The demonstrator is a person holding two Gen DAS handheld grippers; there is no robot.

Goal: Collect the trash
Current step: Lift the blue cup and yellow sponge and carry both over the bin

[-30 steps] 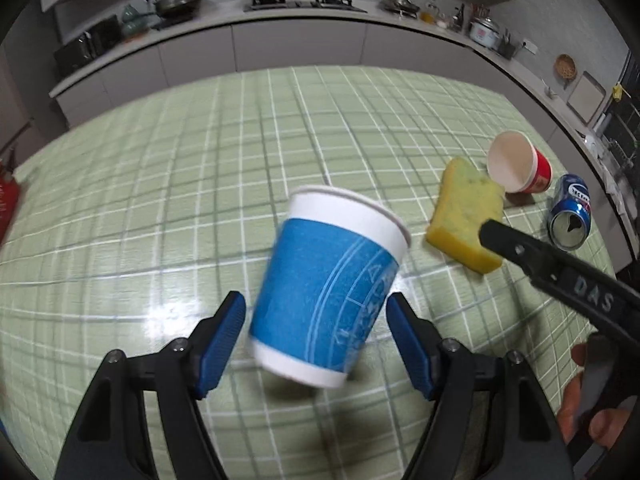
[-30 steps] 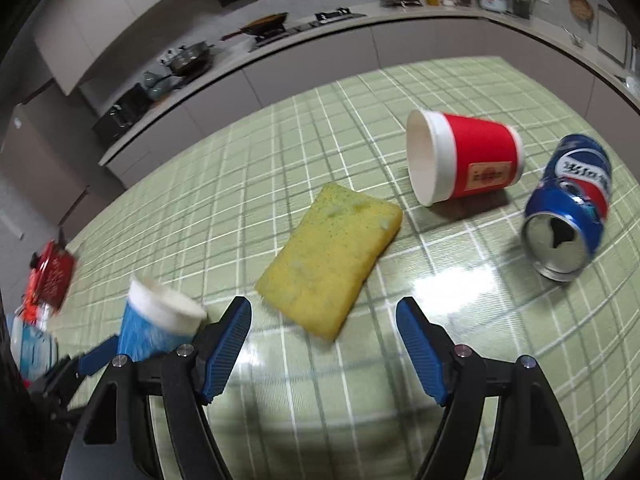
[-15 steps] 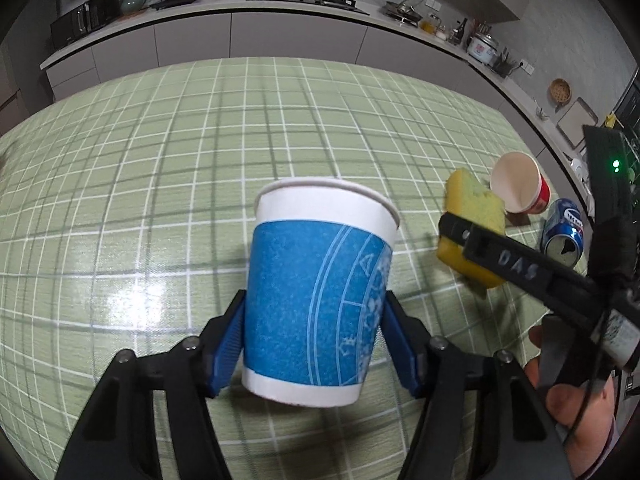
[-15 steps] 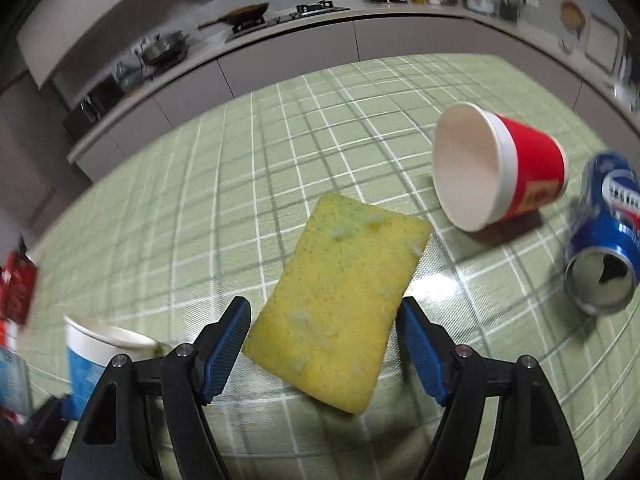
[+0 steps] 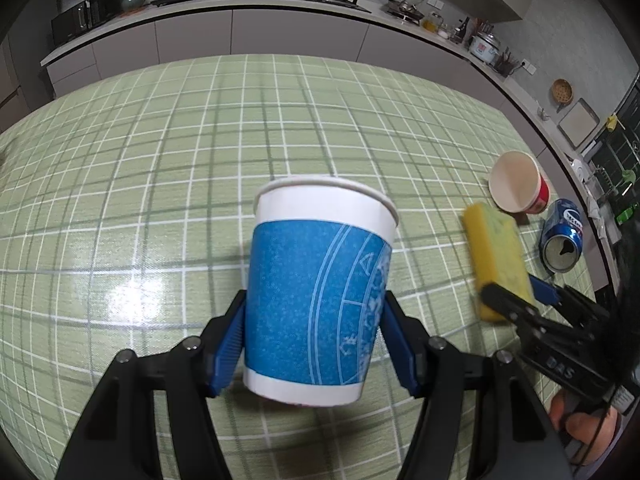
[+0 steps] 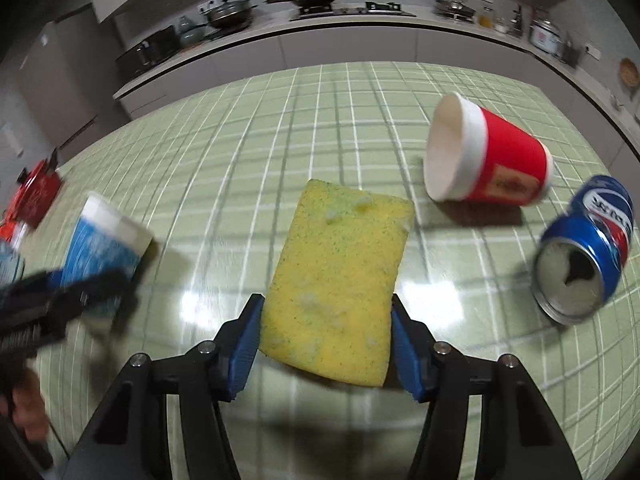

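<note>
Even indoor light falls from overhead, moderately bright, leaving white glare patches on the glossy green checked tabletop (image 5: 132, 300) left of the left gripper (image 5: 314, 336) and ahead of the right gripper (image 6: 324, 340). Soft dark shadows pool just beneath both. Fisheye distortion bows the grid lines and the kitchen counter (image 6: 320, 28), with black vignetting at the corners. The right wrist view is motion-blurred, worst at its left edge.

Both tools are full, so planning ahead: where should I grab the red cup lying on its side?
Pinch the red cup across its red body behind the white rim, coming down from above. It lies on its side, mouth toward the sponge, so both round flanks are exposed, with the can lying apart.
</note>
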